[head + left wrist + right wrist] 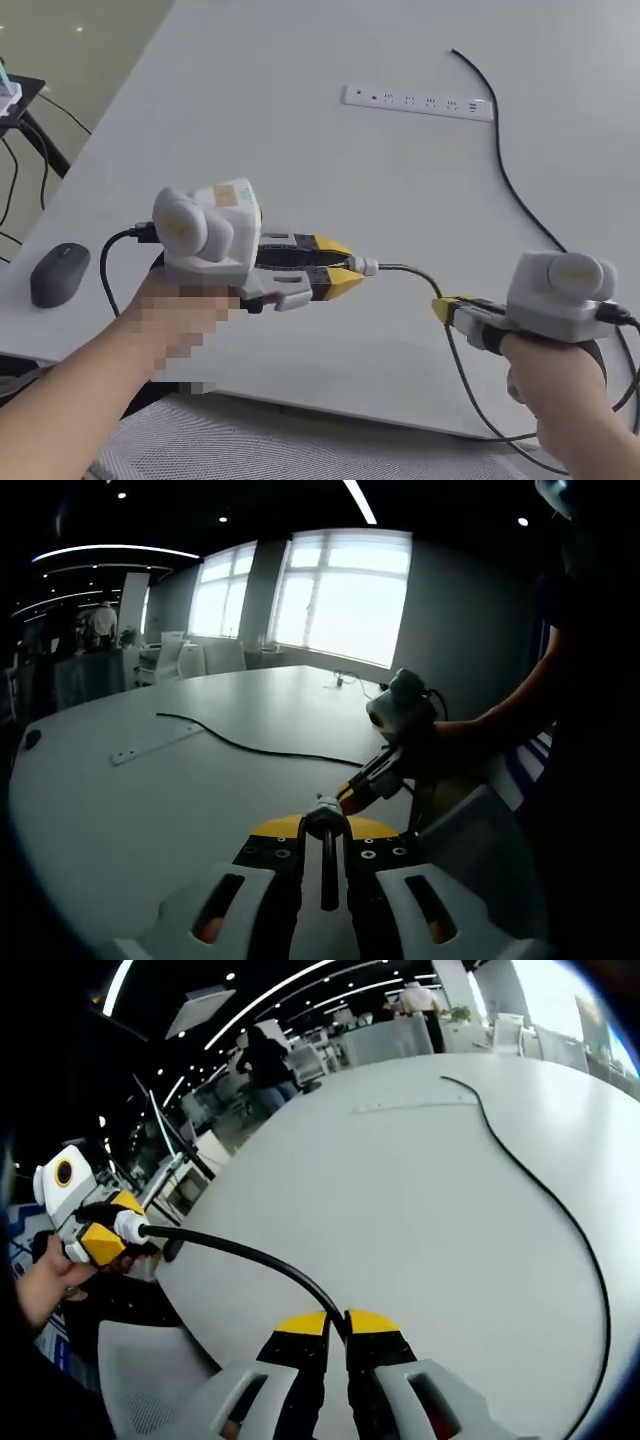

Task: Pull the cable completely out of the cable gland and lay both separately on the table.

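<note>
Head view: over a pale grey table (300, 150) holding a white power strip (418, 103), a black cord (498, 140) and a computer mouse (60, 273), the left gripper (352, 268) pinches the white cable gland (366, 266). The right gripper (443, 306) clamps the black cable (410, 270) running from it. The strip's markings are too small to read. Left gripper view: the gland sits between closed jaws, with bright office windows (340, 600) behind. Right gripper view: jaws pressed on the cable, held above the table.

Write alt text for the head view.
Two grippers hold a black cable between them over a white table: the left gripper clamps the white cable gland, the right gripper clamps the cable. A power strip and a mouse lie on the table.
</note>
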Demonstrator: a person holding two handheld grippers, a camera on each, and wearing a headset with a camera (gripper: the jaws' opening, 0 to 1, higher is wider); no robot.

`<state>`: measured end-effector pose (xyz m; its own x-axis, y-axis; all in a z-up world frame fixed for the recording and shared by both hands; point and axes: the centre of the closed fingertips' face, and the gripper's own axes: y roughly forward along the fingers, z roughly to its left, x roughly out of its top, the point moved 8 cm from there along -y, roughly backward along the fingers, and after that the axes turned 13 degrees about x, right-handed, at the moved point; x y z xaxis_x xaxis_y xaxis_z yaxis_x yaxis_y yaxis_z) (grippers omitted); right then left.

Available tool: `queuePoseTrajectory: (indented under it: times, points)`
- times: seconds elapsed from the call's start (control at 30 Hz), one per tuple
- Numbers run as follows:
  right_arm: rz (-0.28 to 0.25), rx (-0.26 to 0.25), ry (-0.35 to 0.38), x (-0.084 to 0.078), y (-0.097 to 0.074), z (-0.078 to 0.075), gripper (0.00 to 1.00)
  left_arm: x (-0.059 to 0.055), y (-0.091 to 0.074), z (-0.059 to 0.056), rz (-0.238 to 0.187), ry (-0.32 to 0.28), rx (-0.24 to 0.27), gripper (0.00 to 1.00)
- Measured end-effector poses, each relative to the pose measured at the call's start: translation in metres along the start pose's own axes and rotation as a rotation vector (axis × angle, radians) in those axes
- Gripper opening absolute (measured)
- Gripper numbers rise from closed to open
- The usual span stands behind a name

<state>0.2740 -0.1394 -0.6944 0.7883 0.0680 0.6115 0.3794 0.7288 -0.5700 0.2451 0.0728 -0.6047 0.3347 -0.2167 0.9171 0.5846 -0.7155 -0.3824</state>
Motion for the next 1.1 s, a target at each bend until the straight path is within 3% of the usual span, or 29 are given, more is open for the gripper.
queuePoseTrajectory:
  times: [0.17, 0.27, 0.87, 1.0, 1.07, 1.1]
  points:
    - [-0.004, 0.002, 0.032, -0.004, 0.002, 0.001, 0.01, 0.0, 0.0, -0.002, 0.001, 0.004, -0.003, 0.15]
    - [-0.007, 0.004, 0.014, -0.005, 0.001, 0.003, 0.01, 0.001, -0.001, -0.002, 0.0, 0.003, 0.001, 0.15]
    - [0.052, -0.02, -0.317, -0.002, -0.006, 0.012, 0.02, 0.003, 0.0, 0.009, -0.012, -0.009, 0.018, 0.15]
    - [0.044, -0.003, -0.366, 0.0, -0.009, 0.019, 0.07, 0.001, 0.0, 0.01, -0.006, -0.008, 0.023, 0.15]
    - [0.05, 0.02, -0.429, 0.003, -0.01, 0.026, 0.11, 0.001, 0.0, 0.01, -0.001, -0.009, 0.027, 0.15]
    - [0.04, 0.028, -0.413, 0.005, -0.012, 0.03, 0.14, 0.001, 0.0, 0.01, -0.002, -0.008, 0.027, 0.15]
